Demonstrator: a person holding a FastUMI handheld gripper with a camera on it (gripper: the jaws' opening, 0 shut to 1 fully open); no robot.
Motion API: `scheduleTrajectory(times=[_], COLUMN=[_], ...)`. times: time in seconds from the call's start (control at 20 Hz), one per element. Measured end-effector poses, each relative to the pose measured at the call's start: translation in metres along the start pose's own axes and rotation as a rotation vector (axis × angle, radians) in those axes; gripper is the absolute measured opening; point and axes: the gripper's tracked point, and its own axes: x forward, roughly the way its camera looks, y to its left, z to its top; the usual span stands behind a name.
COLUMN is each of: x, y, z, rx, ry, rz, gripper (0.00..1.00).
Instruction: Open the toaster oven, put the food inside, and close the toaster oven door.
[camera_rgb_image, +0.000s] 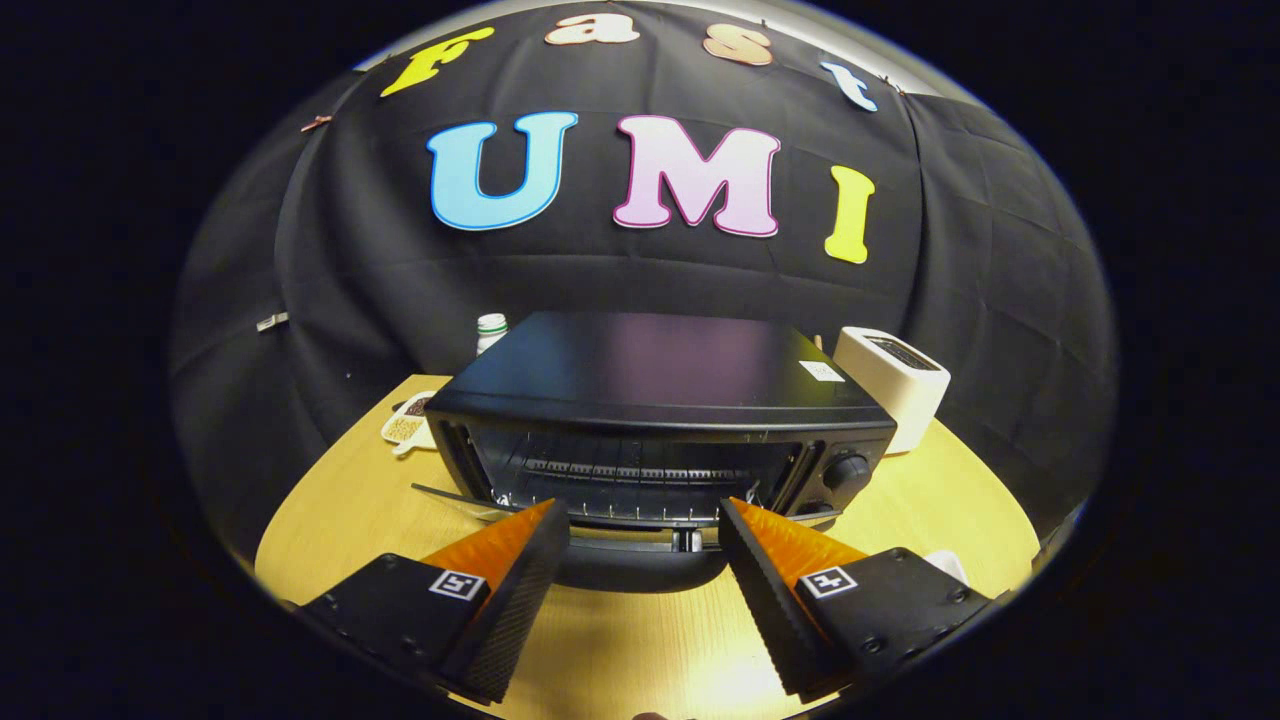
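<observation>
Wooden table (640, 650), toaster oven (660, 420) door down, claw (645, 520) spread apart before it

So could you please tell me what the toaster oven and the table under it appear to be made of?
The toaster oven looks like black painted metal with a satin finish: its flat top gives a soft purple sheen. The table looks like pale wood or wood laminate, with faint straight grain. The claw hangs open just before the oven's lowered door.
</observation>
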Motion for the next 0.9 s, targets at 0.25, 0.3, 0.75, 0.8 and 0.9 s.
scheduleTrajectory(times=[0.25, 0.3, 0.75, 0.8, 0.9], x=[-0.016, -0.018, -0.021, -0.023, -0.033], y=[0.001, 0.001, -0.014, -0.017, -0.025], z=[-0.031, -0.037, -0.110, -0.108, -0.107], rx=[-0.021, -0.025, -0.077, -0.090, -0.117], ry=[0.031, 0.042, 0.236, 0.230, 0.230], rz=[0.022, 0.023, 0.048, 0.056, 0.080], gripper=[0.98, 0.98, 0.99, 0.99, 0.99])
